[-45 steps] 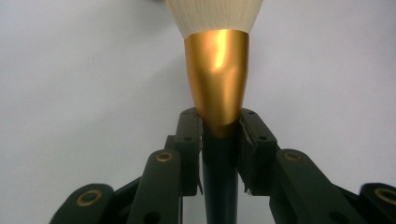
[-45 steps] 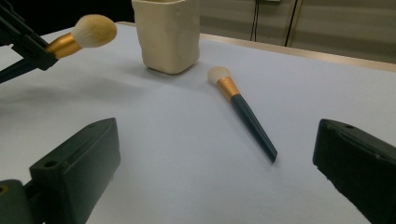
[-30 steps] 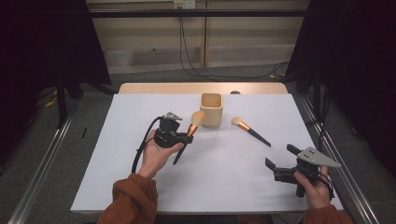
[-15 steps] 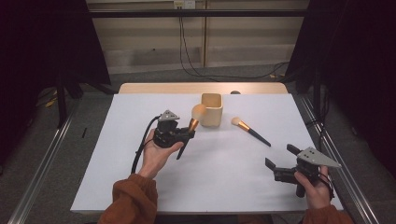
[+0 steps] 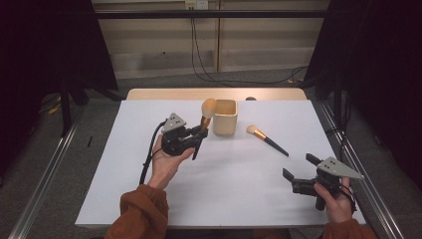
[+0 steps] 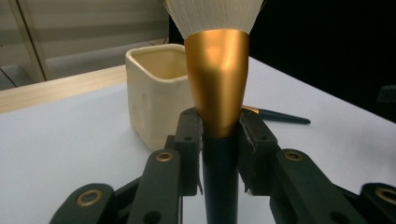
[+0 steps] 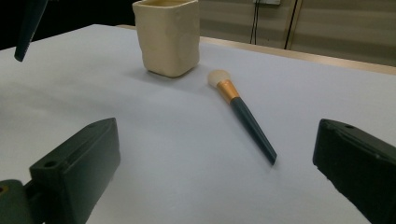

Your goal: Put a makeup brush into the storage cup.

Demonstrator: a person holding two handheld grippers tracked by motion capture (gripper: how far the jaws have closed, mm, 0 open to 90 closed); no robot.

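White paper covers the surface (image 5: 239, 199), and 2 brushes and 1 cup are on or over it. The left hand-held gripper (image 5: 198, 137) sits in an upturned palm over the left-centre of the surface, its jaws clamped on the held brush (image 5: 205, 119), gripping the dark handle just below the gold ferrule (image 6: 218, 79). That brush stands tilted, bristles up, with its pale head just beside the left wall of the cup (image 5: 225, 117); whether the two touch cannot be told. In the left gripper view the pads (image 6: 188, 135) press on both sides of the handle, and the cup (image 6: 156, 93) stands close behind, slightly to one side. The cup is cream, square-sided and upright near the far middle of the surface. A second brush (image 5: 266, 139) lies flat on the paper to the right of the cup, apart from it, bristles toward the cup and dark handle pointing to the near right. The right hand-held gripper (image 5: 297, 172) rests low at the near right corner, jaws spread wide with nothing between them, well apart from the lying brush; its own view looks across the paper at that brush (image 7: 243, 112) and the cup (image 7: 167, 37).
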